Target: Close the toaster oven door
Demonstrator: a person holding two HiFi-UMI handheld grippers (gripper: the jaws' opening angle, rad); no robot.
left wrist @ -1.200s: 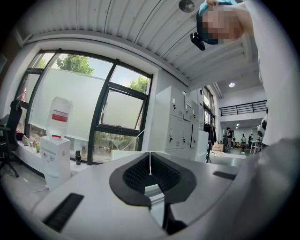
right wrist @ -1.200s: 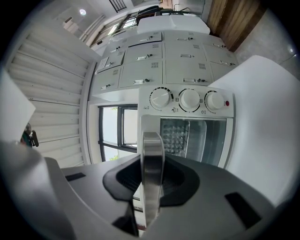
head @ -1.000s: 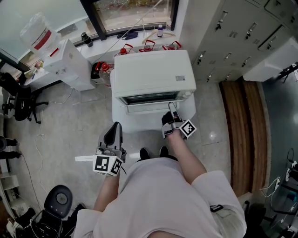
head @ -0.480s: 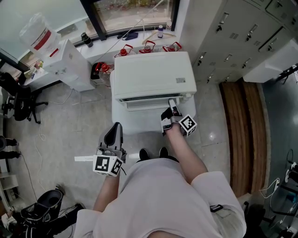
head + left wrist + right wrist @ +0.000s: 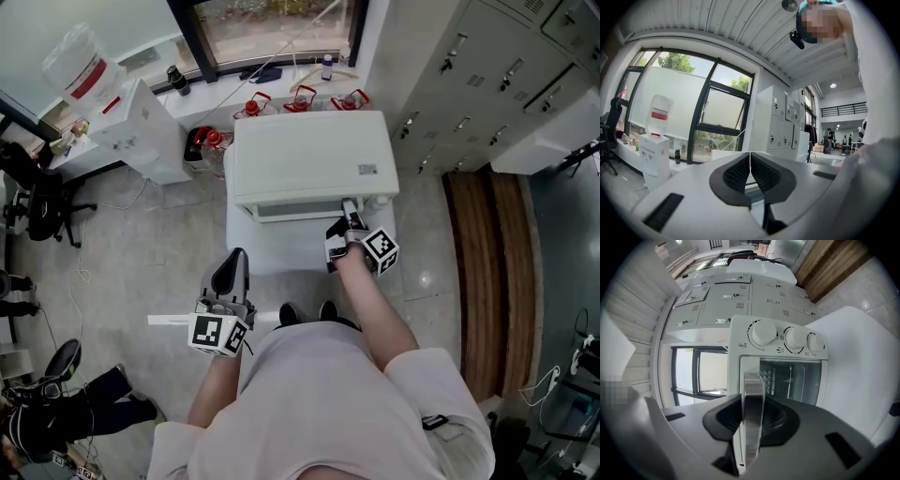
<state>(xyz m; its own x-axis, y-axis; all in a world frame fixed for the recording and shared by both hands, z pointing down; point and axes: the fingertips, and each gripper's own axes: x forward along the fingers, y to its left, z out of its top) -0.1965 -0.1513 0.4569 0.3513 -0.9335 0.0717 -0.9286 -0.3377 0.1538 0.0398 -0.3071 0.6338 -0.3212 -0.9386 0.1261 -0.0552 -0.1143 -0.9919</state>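
The white toaster oven stands on a low white table. Its glass door is swung up almost flush with the oven front; only a thin dark slit shows from above. My right gripper is shut on the door's silver handle, which runs between the black pads. Three knobs sit beside the door. My left gripper hangs in front of the table, away from the oven, shut and empty; in its own view the pads meet.
A water dispenser stands to the oven's left, and red-handled bottles line the sill behind it. Grey lockers fill the right side. An office chair and a person are at the left.
My right gripper has moved toward the oven with the handle, and the door has swung from partly open to almost flush. The left gripper has stayed still. A person has come into view at bottom left.
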